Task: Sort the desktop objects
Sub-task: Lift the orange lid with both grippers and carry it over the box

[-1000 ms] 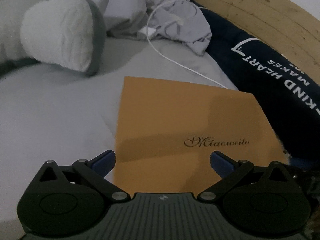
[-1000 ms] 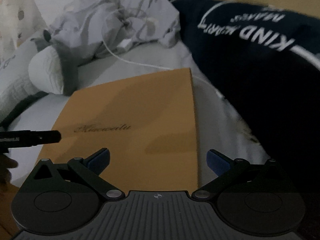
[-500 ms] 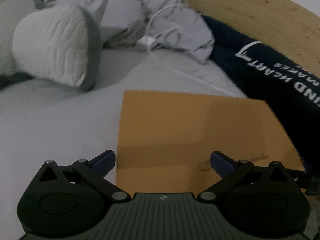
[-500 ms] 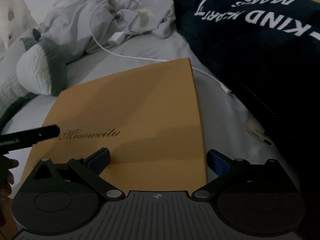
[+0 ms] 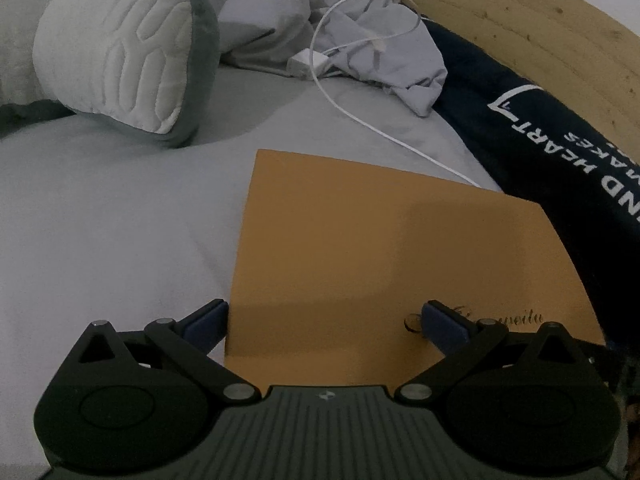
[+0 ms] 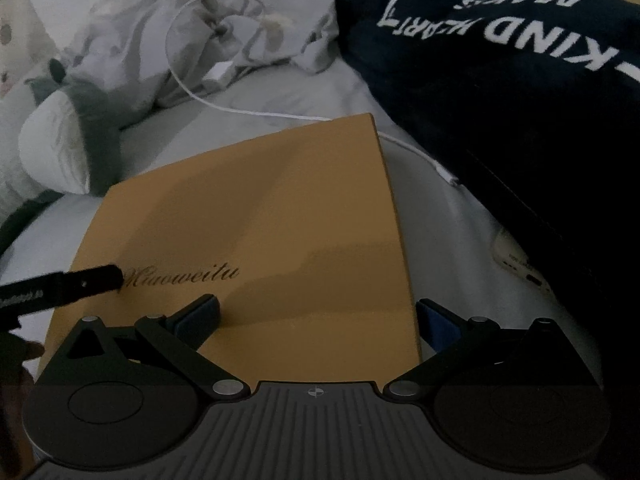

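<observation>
— Book (image 5: 384,256)? Where is it?

— It lies flat on the grey sheet (image 5: 100,220). It is orange-brown with curly writing on it. In the left view it sits right past the left tongs (image 5: 326,318).

— Are the left tongs holding it?

— No. Both blue fingers (image 5: 206,320) are spread wide and grip nothing. One finger is at the book's left edge, the other is over the writing.

— And the right tongs (image 6: 320,312)?

— Wide apart too, and empty. The book's right edge is just beside the right finger. A black pen (image 6: 60,284) comes in at 9 o'clock. Its tip is at the start of the writing.

— What else is on the bed?

— A white cable (image 5: 360,116) runs from 12 o'clock down to the book's far corner. A white plug (image 5: 308,60) sits on a crumpled grey cloth (image 5: 360,20). A soft white and grey pillow (image 5: 128,44) is at 11 o'clock. A dark blue cloth (image 5: 560,160) with white letters lies at 2 o'clock, beside the book.
</observation>
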Available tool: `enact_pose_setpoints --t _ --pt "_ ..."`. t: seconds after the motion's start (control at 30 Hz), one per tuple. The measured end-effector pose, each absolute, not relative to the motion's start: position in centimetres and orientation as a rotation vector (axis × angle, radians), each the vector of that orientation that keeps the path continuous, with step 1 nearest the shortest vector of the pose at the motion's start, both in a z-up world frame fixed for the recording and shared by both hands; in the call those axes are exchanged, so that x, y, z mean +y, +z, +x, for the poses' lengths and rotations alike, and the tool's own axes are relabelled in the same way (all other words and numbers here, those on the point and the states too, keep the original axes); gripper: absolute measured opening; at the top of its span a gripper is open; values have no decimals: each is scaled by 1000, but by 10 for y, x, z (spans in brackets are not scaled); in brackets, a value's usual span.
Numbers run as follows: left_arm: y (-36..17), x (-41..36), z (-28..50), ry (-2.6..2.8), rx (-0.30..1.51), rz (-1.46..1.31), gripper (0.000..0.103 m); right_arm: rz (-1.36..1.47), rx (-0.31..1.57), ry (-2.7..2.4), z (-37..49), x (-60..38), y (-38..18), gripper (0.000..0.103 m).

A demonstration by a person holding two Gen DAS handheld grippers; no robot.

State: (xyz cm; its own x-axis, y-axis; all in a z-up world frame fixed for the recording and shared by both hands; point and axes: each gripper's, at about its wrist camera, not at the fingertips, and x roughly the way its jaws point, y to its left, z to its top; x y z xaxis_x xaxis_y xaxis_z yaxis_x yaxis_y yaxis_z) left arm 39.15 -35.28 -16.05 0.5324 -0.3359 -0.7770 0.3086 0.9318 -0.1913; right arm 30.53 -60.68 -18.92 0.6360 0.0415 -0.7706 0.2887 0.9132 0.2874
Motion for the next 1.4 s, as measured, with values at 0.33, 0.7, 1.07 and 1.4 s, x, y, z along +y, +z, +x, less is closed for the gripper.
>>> enact_pose_setpoints --t 0.33,0.7,1.07,1.4 --pt "-106 -324 357 -353 923 -122 103 325 863 -143 281 -584 -134 103" --pt "-19 -290 311 -337 843 -179 103 322 793 -121 235 -566 -44 103" --pt "53 -235 256 -286 753 -243 103 298 718 -34 189 -518 45 103" --pt "97 -177 187 -219 687 -282 103 248 675 71 132 -456 98 103"
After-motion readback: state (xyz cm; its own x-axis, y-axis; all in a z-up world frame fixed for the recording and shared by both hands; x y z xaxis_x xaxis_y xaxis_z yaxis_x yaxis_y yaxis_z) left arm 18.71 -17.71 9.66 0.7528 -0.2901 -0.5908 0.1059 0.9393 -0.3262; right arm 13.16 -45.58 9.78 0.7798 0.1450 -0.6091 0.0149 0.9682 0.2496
